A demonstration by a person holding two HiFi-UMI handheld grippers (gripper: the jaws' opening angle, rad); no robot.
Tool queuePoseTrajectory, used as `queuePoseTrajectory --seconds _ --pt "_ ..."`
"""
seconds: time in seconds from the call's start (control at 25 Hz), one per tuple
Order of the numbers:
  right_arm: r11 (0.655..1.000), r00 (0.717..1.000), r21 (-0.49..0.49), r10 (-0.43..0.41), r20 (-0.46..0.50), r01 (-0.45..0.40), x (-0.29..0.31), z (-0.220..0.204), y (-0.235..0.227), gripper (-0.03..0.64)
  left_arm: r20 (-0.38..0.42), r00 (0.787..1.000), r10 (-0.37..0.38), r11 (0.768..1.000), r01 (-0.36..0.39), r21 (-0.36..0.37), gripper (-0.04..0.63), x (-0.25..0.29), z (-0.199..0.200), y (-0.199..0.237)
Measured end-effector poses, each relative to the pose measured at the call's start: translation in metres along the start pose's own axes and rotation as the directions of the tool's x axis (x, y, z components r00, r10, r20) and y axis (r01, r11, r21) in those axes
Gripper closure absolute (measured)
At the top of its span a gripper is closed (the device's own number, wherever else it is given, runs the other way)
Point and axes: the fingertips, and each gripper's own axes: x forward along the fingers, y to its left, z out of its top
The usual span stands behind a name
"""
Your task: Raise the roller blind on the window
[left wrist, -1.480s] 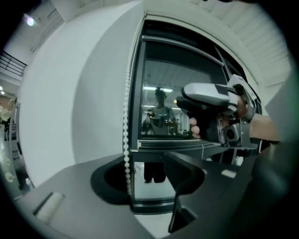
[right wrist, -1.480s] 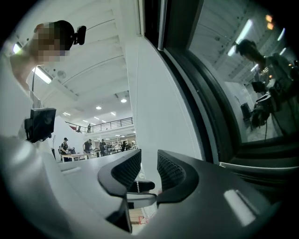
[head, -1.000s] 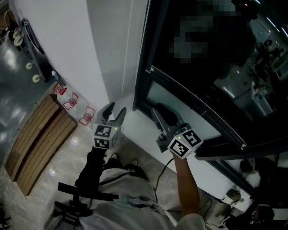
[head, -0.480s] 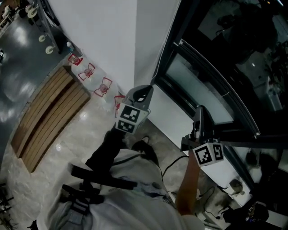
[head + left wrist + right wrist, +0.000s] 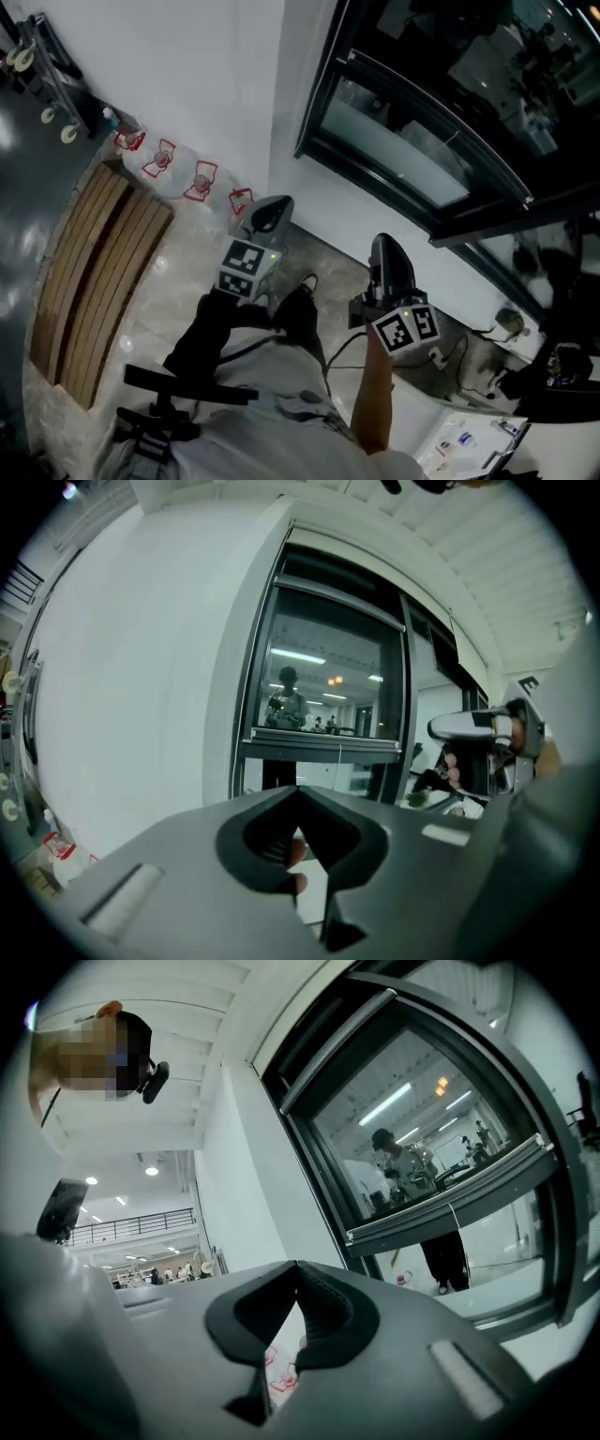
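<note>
The roller blind darkens the window's upper part, and its bottom rail crosses the pane. Well below it, over the floor, the left gripper and right gripper are both closed on nothing. Red-labelled bottles line the foot of the wall; I can't tell their contents.

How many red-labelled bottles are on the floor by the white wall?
4 red-labelled bottles, in a row along the white wall: the first by the wooden slats, then a second and third, the last beside the left gripper, which may hide more.
</note>
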Motion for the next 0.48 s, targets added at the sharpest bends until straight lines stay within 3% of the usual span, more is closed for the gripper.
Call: queuePoseTrajectory --seconds 0.48 --pt "0.995 0.995 -0.044 -0.093 0.032 0.094 -0.075 -0.016 0.035 0.615 -0.004 0.999 -0.049 0.999 0.049 -0.022 0.598 -0.069 -0.013 -0.038"
